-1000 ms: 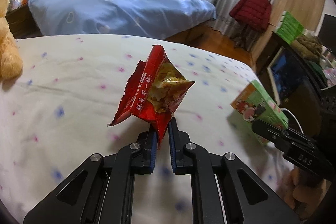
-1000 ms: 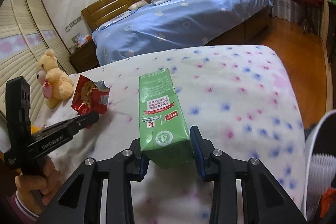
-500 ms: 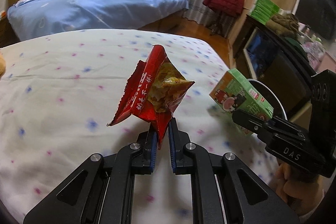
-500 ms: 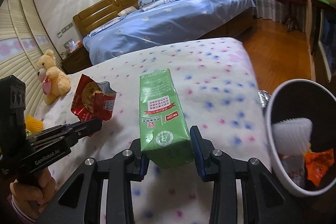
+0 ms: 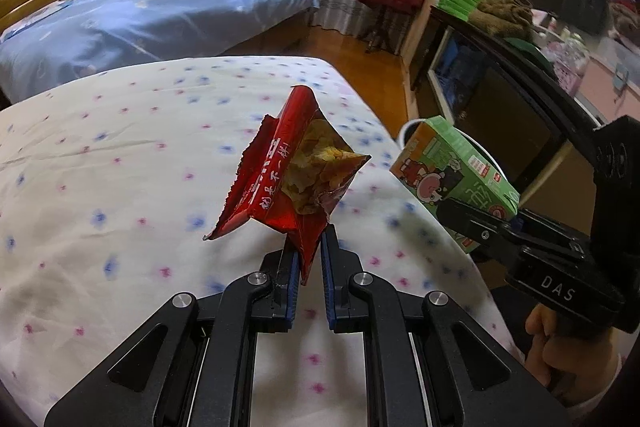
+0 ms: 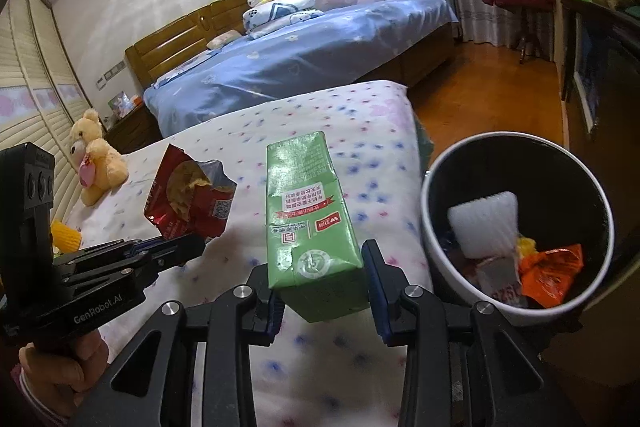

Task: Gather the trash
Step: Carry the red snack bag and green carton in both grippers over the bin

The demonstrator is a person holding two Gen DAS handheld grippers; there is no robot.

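The left gripper [image 5: 307,247] pinches the red snack bag [image 5: 296,183] by its lower edge, keeping the torn mouth up, probably so crumbs stay inside. The right gripper [image 6: 323,281] clamps the green carton [image 6: 310,223] at its base. Both angle downward above the spotted bedspread [image 5: 120,147], near the waste bin [image 6: 432,227] beside it.

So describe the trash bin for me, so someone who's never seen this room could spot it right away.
Start at the bed with the dotted white cover; just off its right edge, on the floor, stands the trash bin. It is round with a white rim and a black lining, holding a white foam piece and an orange wrapper, the only open container there.
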